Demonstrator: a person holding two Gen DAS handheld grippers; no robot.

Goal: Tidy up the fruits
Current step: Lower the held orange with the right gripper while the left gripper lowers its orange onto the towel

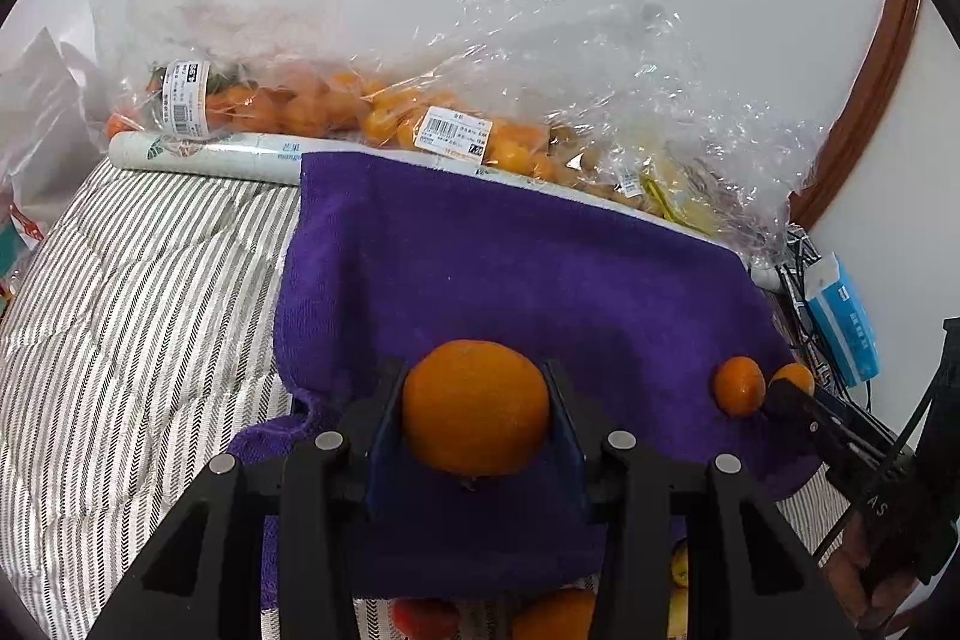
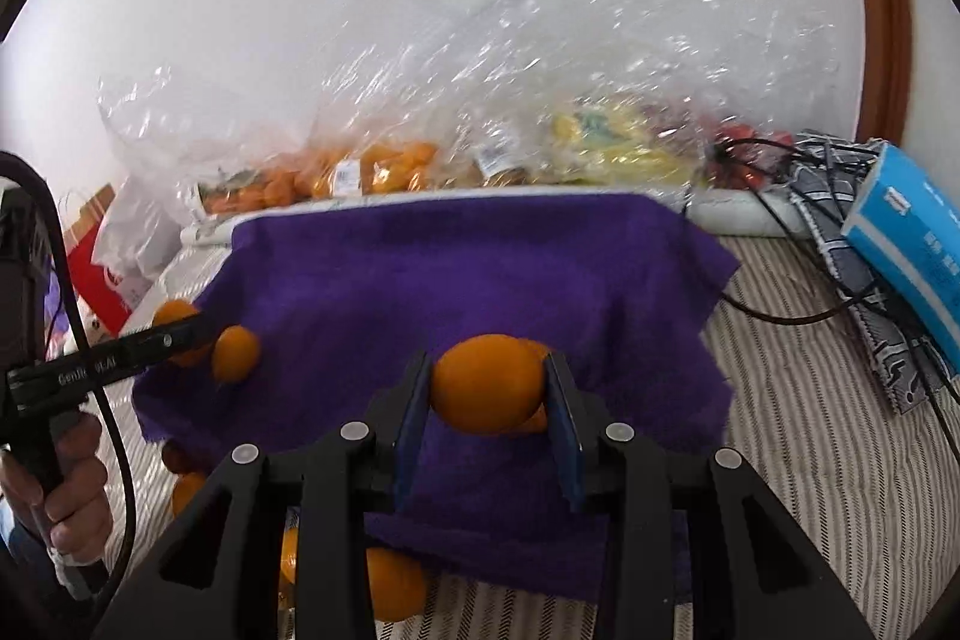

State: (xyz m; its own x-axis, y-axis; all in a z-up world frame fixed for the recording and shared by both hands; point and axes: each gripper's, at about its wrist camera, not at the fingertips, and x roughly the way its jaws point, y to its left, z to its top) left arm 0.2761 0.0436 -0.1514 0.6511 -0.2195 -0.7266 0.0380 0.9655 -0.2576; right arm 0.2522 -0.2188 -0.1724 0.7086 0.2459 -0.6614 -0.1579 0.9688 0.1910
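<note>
left gripper [image 1: 476, 409] clamping orange [image 1: 476, 409], right gripper [image 2: 487, 388] gripping tangerine [image 2: 483, 382] (red fruit [image 2: 747, 142] right-view only)

A towel [image 1: 528, 280] lies on a striped blanket [image 1: 138, 316]. Behind the towel sit clear bags of fruit [image 1: 372, 112], against the wall. A tissue box [image 2: 912, 244] lies to the right of the towel, on top of some cables [image 2: 798, 196]. The left gripper [image 1: 477, 403] has an orange [image 1: 476, 406] between its fingers, over the near part of the towel. To its right, the right gripper [image 2: 487, 388] has a small orange [image 2: 483, 382] between its fingers. More fruit [image 2: 393, 589] lies before the towel's near edge.
</note>
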